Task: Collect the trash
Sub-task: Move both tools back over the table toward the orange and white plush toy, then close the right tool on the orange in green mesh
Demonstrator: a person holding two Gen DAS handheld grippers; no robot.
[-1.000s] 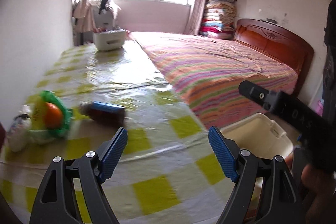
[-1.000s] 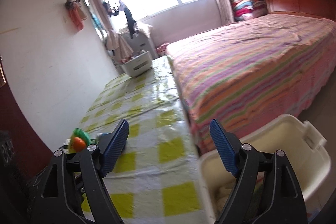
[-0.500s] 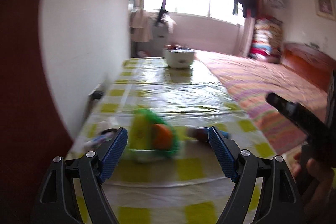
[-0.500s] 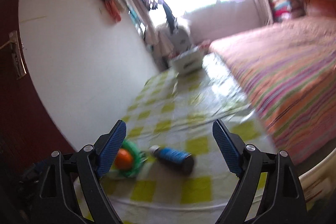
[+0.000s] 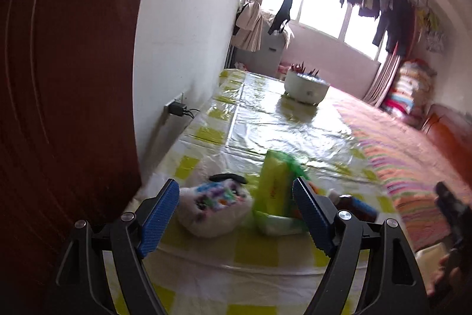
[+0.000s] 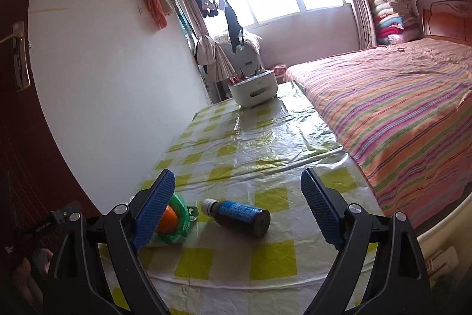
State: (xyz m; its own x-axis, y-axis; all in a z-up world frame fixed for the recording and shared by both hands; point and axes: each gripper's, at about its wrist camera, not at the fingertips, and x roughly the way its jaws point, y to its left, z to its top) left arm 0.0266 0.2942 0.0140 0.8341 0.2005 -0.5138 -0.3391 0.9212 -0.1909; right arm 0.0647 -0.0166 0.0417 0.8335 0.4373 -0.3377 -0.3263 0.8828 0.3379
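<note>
On the checked yellow-and-white table cover lie a white crumpled bag with coloured print [image 5: 215, 207], a green and yellow snack wrapper [image 5: 277, 191] with an orange patch [image 6: 166, 222], and a dark bottle with a blue label and white cap [image 6: 239, 216], lying on its side. My left gripper [image 5: 236, 210] is open and empty, just short of the bag and wrapper. My right gripper [image 6: 237, 205] is open and empty, with the bottle lying between its fingers' line of sight, a little ahead.
A white box with utensils [image 6: 253, 89] stands at the table's far end. A striped bed [image 6: 398, 105] runs along the right. A cream bin [image 6: 442, 229] sits low at the right by the table. A dark red door [image 5: 67, 93] and a wall socket [image 5: 177, 109] are at left.
Both grippers have swung left from the bed and bin toward the table's near end. The bag, wrapper and bottle now sit in front of the open fingers.
</note>
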